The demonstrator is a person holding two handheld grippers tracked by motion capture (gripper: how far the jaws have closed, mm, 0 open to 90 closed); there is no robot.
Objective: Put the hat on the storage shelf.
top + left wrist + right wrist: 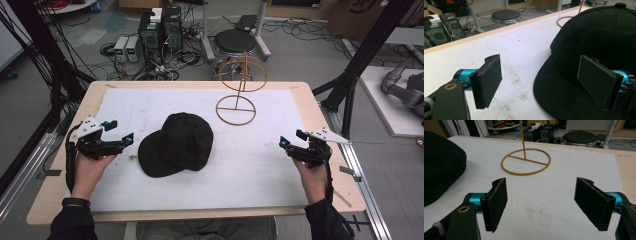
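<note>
1. Black baseball cap [177, 144] lay near the middle of the white mat [260, 165] covering the wooden desk [320, 125], brim toward the near-left corner, crown toward the far side.
2. Left gripper [119, 131] was held in the left hand [89, 167] at the left part of the mat, just beside the cap's brim and not touching it, jaws spread wide with nothing between them.
3. Seen in the left gripper view as two black padded jaws [541, 85] well apart, one over bare, stained mat, the other in front of the cap [599, 42] where brim met crown; contact there could not be told.
4. Right gripper [292, 138] was held in the right hand [312, 177] at the right part of the mat, well apart from the cap, jaws likewise wide and empty.
5. Shown in the right gripper view with the open jaws [541, 205] above bare mat, the cap's dark edge [441, 162] at the left and the ring base of the stand [526, 162] ahead.
6. Tan wire hat stand [238, 85] stood upright at the far side of the mat, behind and to the right of the cap, apart from it, with a flat ring base, a thin stem and a rounded wire frame on top.
7. Beyond the desk were a round black stool [235, 41], computer towers [160, 30] and loose cables on the floor.
</note>
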